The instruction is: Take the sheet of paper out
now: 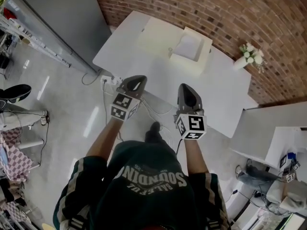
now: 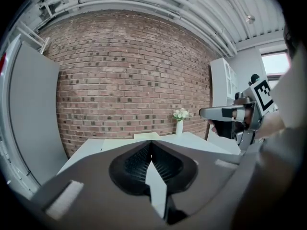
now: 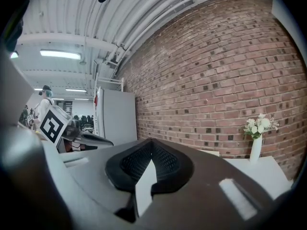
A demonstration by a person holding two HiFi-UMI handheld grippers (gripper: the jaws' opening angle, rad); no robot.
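A white sheet of paper (image 1: 188, 46) lies in the raised tray of a cream box-like device (image 1: 160, 37) on the white table (image 1: 225, 95) by the brick wall. My left gripper (image 1: 139, 77) and right gripper (image 1: 185, 86) are held side by side in front of the table's near edge, short of the device, pointing toward it. Both are shut with nothing between the jaws. In the left gripper view the jaws (image 2: 151, 142) meet at the tip, and the right gripper view shows the same (image 3: 150, 141). From those two views the sheet is hidden.
A white vase with flowers (image 1: 249, 56) stands at the table's far right corner. A grey cabinet (image 1: 62, 18) stands left of the table. A power strip and cables (image 1: 109, 80) lie on the floor under my left gripper. Another white table (image 1: 280, 128) is at the right.
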